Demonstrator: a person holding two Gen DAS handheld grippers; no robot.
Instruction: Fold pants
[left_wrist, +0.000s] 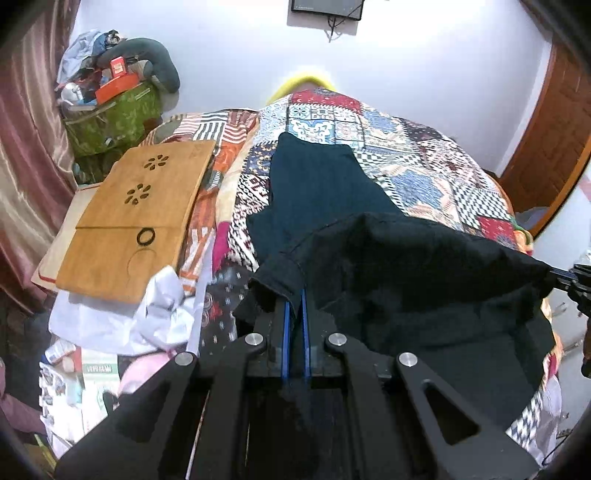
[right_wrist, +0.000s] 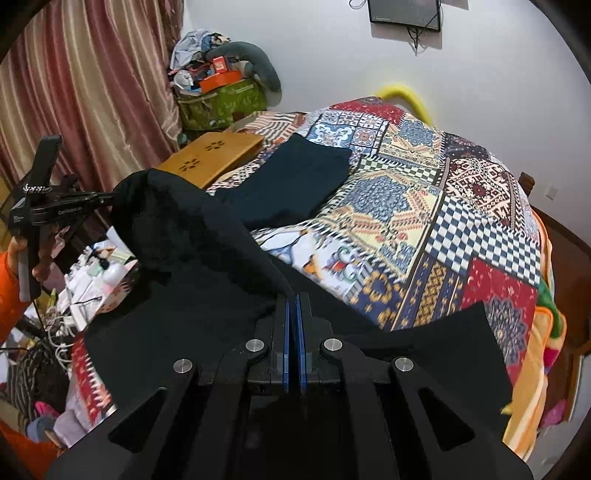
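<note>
Dark navy pants (left_wrist: 325, 199) lie lengthwise on the patchwork quilt (left_wrist: 424, 166), legs reaching toward the far wall. Their near end is lifted off the bed. My left gripper (left_wrist: 294, 295) is shut on one corner of that lifted edge. My right gripper (right_wrist: 294, 297) is shut on the other corner, and the pants (right_wrist: 207, 236) hang stretched between the two. The left gripper also shows in the right wrist view (right_wrist: 110, 197), pinching the cloth at the far left. The right gripper's tip shows at the right edge of the left wrist view (left_wrist: 554, 275).
A wooden lap tray (left_wrist: 136, 218) with a black ring lies on the bed's left side. White cloth and papers (left_wrist: 159, 314) pile up near it. A green bag of clutter (left_wrist: 110, 114) stands by the pink curtain (left_wrist: 29, 147). A wooden door (left_wrist: 554, 140) is at right.
</note>
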